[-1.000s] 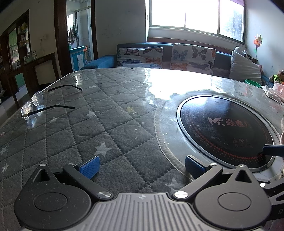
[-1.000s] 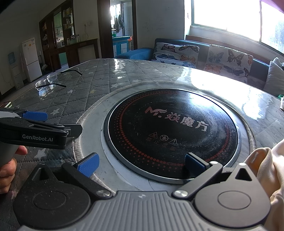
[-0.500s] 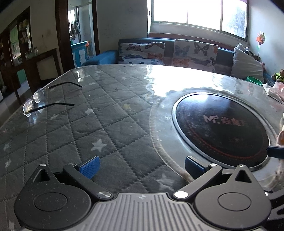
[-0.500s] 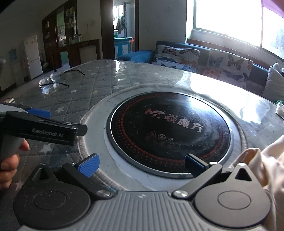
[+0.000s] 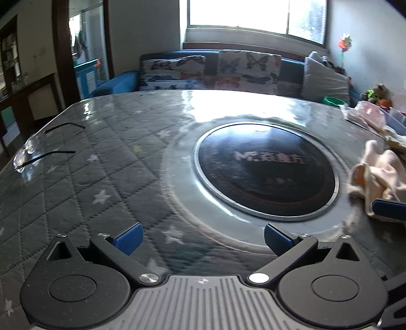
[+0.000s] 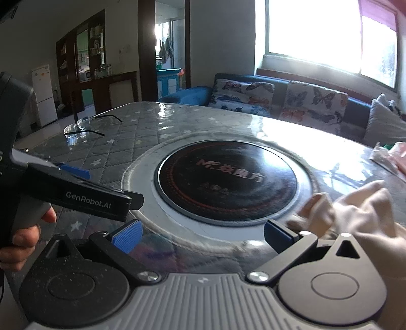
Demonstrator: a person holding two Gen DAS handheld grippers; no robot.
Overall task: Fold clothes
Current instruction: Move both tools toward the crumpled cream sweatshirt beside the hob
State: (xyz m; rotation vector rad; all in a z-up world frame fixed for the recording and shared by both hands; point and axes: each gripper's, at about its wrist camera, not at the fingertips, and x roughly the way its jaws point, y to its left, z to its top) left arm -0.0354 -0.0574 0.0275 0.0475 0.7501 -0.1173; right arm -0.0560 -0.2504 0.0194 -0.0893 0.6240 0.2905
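- We hold our left hand-held gripper [image 5: 201, 238] low over the bench [image 5: 106, 162], a quilted grey top with white stars under a glossy clear cover; its two blue-padded fingers [image 5: 128, 237] stand wide apart with nothing between them.
- Our right hand-held gripper [image 6: 201, 237] is spread just as wide and grips nothing; its right blue pad sits just beside the garment, though we cannot tell whether they touch.
- The crumpled cream-coloured cloth garment [image 6: 360, 215] lies in a loose heap on the bench at the right edge of both views, just beside the rim of the round black glass induction cooktop [image 6: 225, 180] set into the middle of the bench (white and red lettering shows on its face).
- In the right wrist view the black body of the left hand-held gripper, marked "GenRobot.AI", reaches in from the left, with our bare left hand [image 6: 20, 243] wrapped around its grey handle.
- A pair of rimless eyeglasses with thin black temples [image 5: 38, 149] rests near the far left corner of the bench, well apart from the garment.
- Behind the bench stands a blue sofa with butterfly-print cushions [image 5: 210, 73] under a bright window [image 5: 253, 15].
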